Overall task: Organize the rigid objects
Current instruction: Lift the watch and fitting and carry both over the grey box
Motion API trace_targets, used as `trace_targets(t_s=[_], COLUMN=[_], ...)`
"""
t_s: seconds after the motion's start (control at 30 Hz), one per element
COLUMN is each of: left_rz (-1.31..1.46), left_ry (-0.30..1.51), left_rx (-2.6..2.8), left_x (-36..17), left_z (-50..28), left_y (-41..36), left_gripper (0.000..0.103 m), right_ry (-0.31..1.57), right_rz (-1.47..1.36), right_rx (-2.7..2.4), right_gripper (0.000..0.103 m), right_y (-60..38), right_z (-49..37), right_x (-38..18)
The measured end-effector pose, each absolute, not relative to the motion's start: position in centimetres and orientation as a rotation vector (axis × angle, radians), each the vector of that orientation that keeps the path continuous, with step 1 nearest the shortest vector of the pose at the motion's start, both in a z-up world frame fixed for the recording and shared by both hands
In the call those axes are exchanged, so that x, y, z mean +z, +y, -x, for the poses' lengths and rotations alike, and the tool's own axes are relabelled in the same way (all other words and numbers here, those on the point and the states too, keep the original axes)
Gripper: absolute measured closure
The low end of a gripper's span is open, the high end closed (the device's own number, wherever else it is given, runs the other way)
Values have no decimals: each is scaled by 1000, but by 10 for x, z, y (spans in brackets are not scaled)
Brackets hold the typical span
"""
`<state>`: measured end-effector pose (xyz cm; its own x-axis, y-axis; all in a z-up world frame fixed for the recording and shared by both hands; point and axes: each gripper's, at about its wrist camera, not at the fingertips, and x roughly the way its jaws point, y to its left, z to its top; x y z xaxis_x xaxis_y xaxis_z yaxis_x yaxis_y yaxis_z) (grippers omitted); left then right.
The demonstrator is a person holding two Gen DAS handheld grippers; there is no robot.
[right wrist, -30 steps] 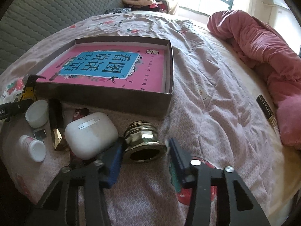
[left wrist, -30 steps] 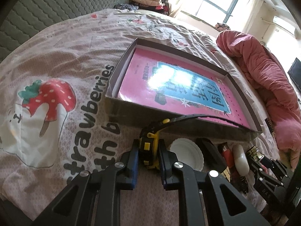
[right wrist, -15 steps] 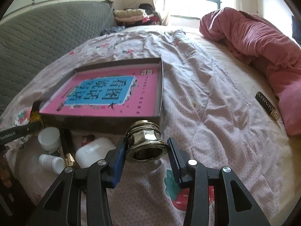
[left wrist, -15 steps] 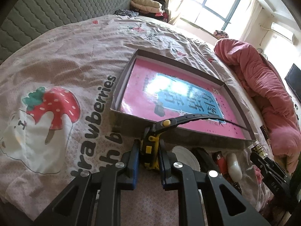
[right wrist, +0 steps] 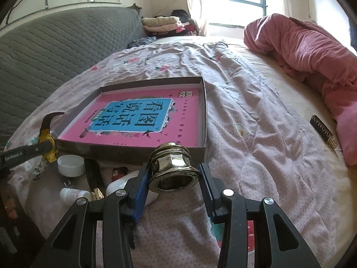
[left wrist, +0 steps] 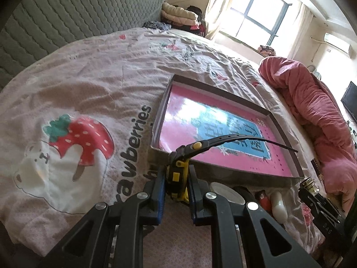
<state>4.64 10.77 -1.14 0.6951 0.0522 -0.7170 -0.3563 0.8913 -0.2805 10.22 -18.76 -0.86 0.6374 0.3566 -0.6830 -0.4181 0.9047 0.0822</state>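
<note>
Looking along the left gripper [left wrist: 177,186]: blue pads pinched tight on a yellow-and-black watch [left wrist: 177,177], its black strap [left wrist: 234,139] arching out over the near wall of the shallow brown box [left wrist: 225,90]. Inside that box, a pink book [left wrist: 185,120] with a blue title panel, characters blurred by glare. Left of the box, "strawberries" printed on the bedsheet [left wrist: 89,84] beside a strawberry drawing. Just below the box's near wall, a white cap [left wrist: 225,193], a red lighter [left wrist: 263,198] and a white case [left wrist: 277,205].

Looking along the right gripper [right wrist: 174,176]: blue pads clamped on both sides of a brass nut fitting [right wrist: 173,167], lifted just short of the box's [right wrist: 204,111] near right corner. Book [right wrist: 142,118] title legible upside down as large Chinese characters, seemingly "看图说话". Far left of the box, "GenRobot.AI" on the other gripper's finger [right wrist: 24,154]. Right of the box, a dark tag [right wrist: 323,131] with unreadable lettering.
</note>
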Motion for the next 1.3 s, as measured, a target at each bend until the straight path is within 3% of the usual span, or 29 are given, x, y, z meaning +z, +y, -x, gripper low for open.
trace_targets(t_s=[1.3], left_rz=[438], left_ry=[652], left_rx=[248], left_x=[33], left_z=[-28], left_y=[110], left_gripper=[85], right_ry=[642], right_rz=[63], right_rx=[469], right_gripper=[59], right_y=[-185], right_z=[-91], right_x=[19])
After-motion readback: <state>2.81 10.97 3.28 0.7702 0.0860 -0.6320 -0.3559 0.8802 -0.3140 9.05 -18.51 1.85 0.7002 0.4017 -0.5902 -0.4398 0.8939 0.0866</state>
